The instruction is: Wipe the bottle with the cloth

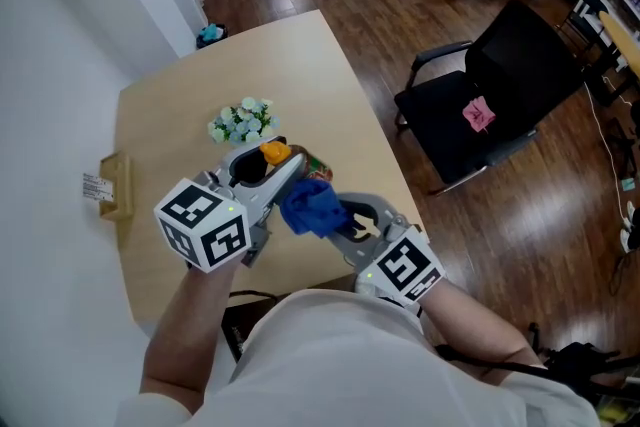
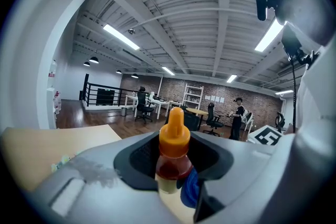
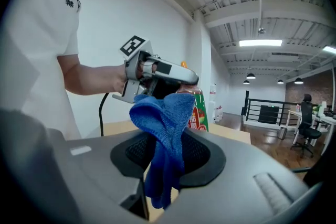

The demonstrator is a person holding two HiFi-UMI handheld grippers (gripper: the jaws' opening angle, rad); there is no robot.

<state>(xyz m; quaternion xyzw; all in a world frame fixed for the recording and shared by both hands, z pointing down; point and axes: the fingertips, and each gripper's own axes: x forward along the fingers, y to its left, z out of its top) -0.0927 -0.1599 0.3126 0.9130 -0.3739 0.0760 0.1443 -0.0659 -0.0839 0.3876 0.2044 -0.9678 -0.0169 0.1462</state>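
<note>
The bottle (image 2: 173,157) is standing up straight in the air over the desk (image 1: 170,115), with its orange cap on top. The left gripper (image 1: 272,167) is holding it. Its fingers (image 2: 134,157) are squeezing tight on the bottle's upper part, one on each side.

The blue cloth (image 3: 165,123) is sitting just to the right of the bottle. Its top fold looks like it is touching the bottle's side near the label. The right gripper (image 1: 338,218) is holding the cloth. Its fingers (image 3: 202,157) are pinching shut on the middle of it, and the loose end is hanging down.

The right gripper is the one placed to do the rubbing. The wiping seems to be going on now. Next, the cloth likely needs to be sliding up and down along the bottle's tall side.
</note>
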